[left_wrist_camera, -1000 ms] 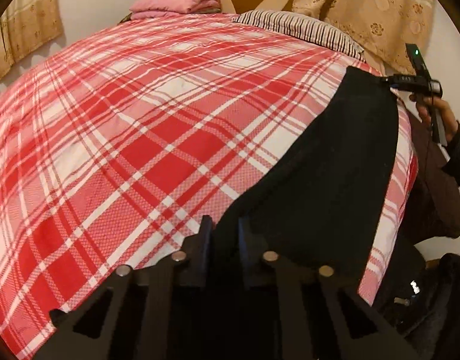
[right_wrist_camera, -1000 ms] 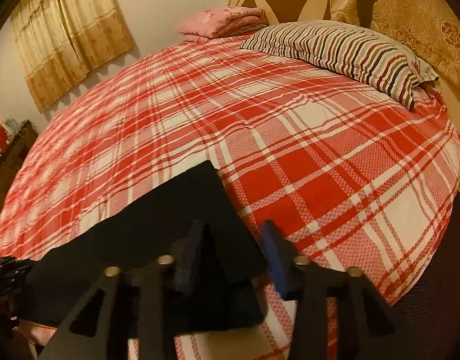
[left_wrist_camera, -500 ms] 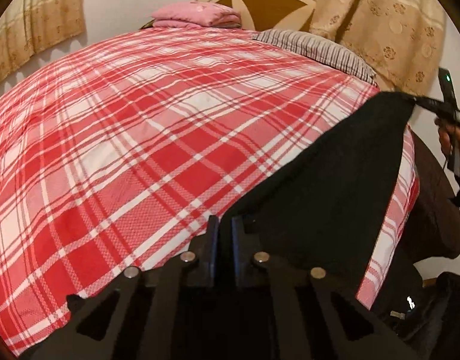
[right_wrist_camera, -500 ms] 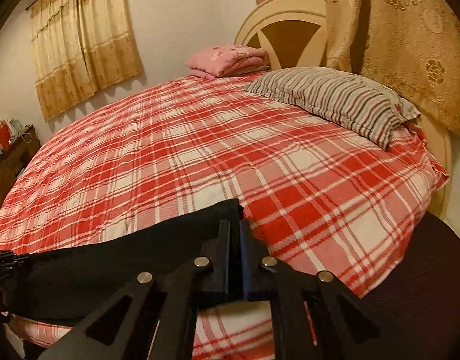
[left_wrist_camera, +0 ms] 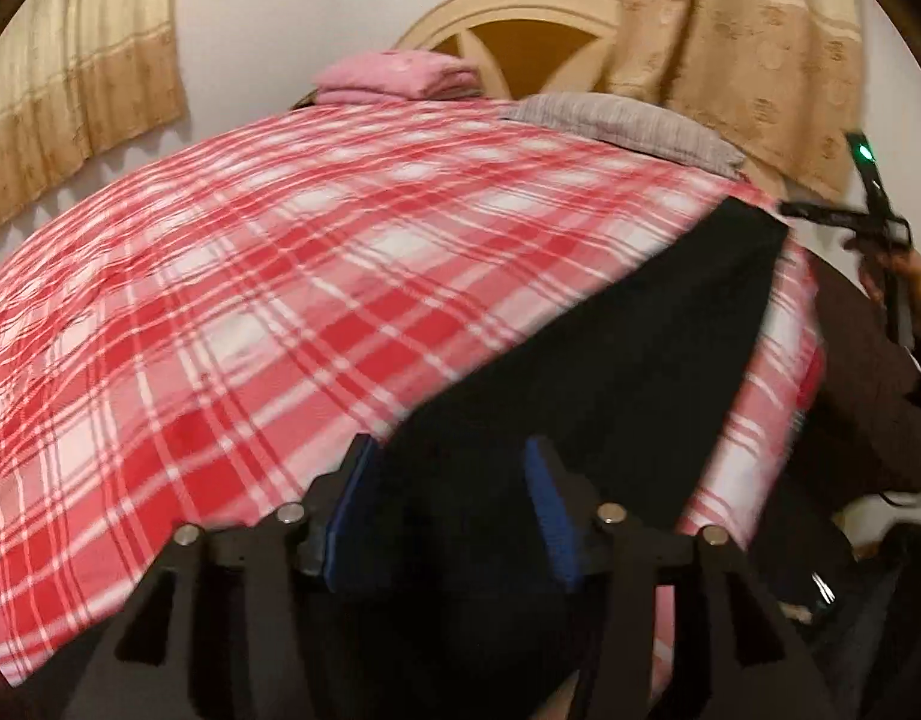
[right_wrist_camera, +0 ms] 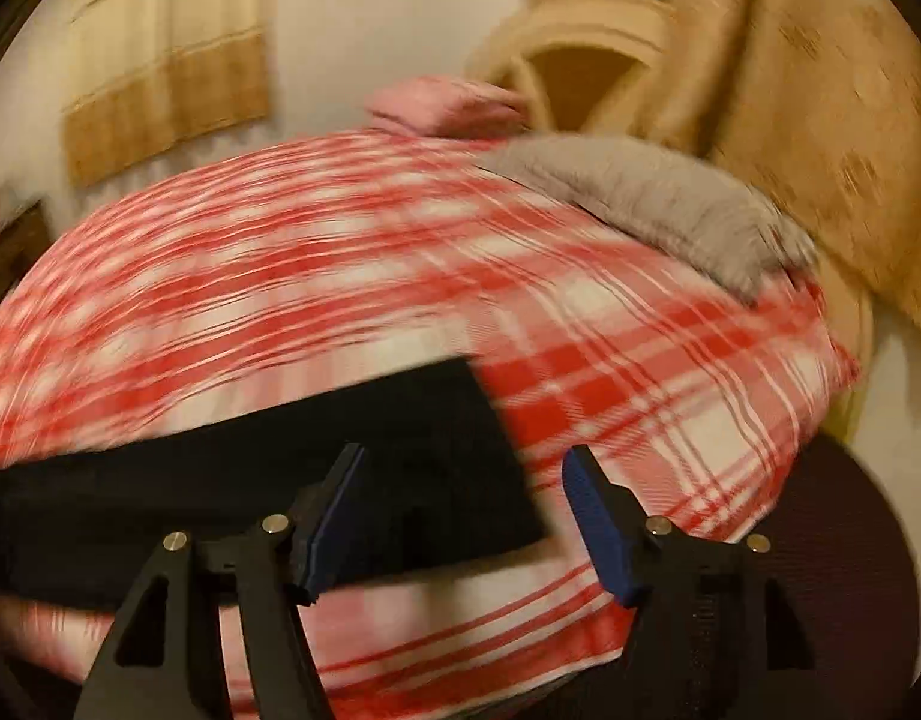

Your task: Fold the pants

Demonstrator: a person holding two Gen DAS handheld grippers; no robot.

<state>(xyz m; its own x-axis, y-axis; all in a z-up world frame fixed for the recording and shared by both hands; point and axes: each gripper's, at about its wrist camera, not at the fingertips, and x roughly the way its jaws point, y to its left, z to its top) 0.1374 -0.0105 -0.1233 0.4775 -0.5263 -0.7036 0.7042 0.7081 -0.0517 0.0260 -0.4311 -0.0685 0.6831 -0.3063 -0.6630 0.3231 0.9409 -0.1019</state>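
The black pants (left_wrist_camera: 628, 360) lie flat as a long strip along the near edge of the red plaid bed (left_wrist_camera: 280, 300). My left gripper (left_wrist_camera: 445, 450) is open, its blue pads spread over one end of the pants. My right gripper (right_wrist_camera: 463, 456) is open too, above the other end of the pants (right_wrist_camera: 340, 450), holding nothing. The right gripper also shows in the left wrist view (left_wrist_camera: 868, 222), beyond the far end of the pants, in a hand. The right wrist view is blurred by motion.
A striped pillow (left_wrist_camera: 628, 126) and folded pink bedding (left_wrist_camera: 394, 75) lie at the head of the bed by the headboard (left_wrist_camera: 520, 30). Beige curtains (left_wrist_camera: 760, 48) hang behind. A dark rounded seat (right_wrist_camera: 838, 540) stands off the bed's right edge.
Both grippers were shut on the ends of the pants half a second ago; now both are open and the pants lie on the bed. Both cameras have pulled back.
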